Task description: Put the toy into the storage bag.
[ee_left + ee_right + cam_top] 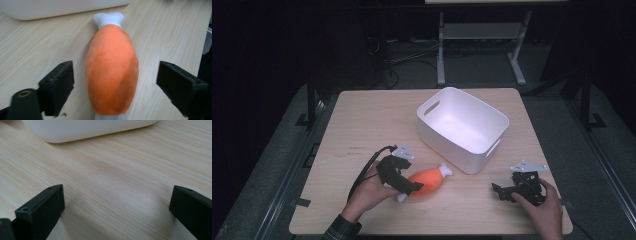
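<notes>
An orange plush drumstick toy (428,180) with white ends lies on the wooden table (377,120), in front of a white plastic bin (462,128). My left gripper (409,187) is over the toy's near end, jaws open. In the left gripper view the toy (111,70) lies lengthwise between the two black jaws, with a gap on each side. My right gripper (501,192) rests low on the table at the front right, open, with bare wood between its jaws (115,205).
The bin is empty, with a handle slot (432,107) on its far left end; its wall (87,130) is just ahead of the right gripper. Beyond the table stands a metal table frame (482,35) with cables on the floor.
</notes>
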Available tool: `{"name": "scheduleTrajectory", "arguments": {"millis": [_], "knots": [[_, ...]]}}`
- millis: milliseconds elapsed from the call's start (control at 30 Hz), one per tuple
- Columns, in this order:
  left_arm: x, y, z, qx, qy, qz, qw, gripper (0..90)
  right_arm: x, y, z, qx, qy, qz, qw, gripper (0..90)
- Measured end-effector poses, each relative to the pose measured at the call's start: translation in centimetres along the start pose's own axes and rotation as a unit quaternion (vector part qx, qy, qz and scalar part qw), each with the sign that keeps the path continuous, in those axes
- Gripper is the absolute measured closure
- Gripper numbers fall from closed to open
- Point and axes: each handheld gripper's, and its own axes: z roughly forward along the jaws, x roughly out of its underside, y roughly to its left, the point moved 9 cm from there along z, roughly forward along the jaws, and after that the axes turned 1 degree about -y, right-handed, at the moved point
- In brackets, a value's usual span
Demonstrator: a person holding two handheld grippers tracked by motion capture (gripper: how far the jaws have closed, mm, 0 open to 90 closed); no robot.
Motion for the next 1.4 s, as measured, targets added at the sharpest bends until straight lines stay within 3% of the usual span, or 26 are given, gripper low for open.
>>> {"name": "scheduleTrajectory", "arguments": {"millis": [300, 533, 967, 1133, 1400], "knots": [[-0.8, -0.4, 2.3, -0.002, 0.034, 0.034, 0.9988, 12.8, 0.0, 0.0, 0.0, 0.000, 0.000, 0.000, 1.0000, 0.0], [-0.5, -0.1, 3.8, -0.007, 0.066, 0.060, 0.9960, 12.8, 0.0, 0.0, 0.0, 0.000, 0.000, 0.000, 1.0000, 0.0], [0.2, -0.3, 5.9, -0.007, 0.092, 0.065, 0.9936, 12.7, 0.0, 0.0, 0.0, 0.000, 0.000, 0.000, 1.0000, 0.0], [0.7, -0.2, 6.5, -0.016, 0.111, 0.076, 0.9908, 12.7, 0.0, 0.0, 0.0, 0.000, 0.000, 0.000, 1.0000, 0.0], [1.1, 0.0, 6.8, -0.022, 0.120, 0.080, 0.9893, 13.2, 0.0, 0.0, 0.0, 0.000, 0.001, 0.000, 1.0000, 0.0]]}}
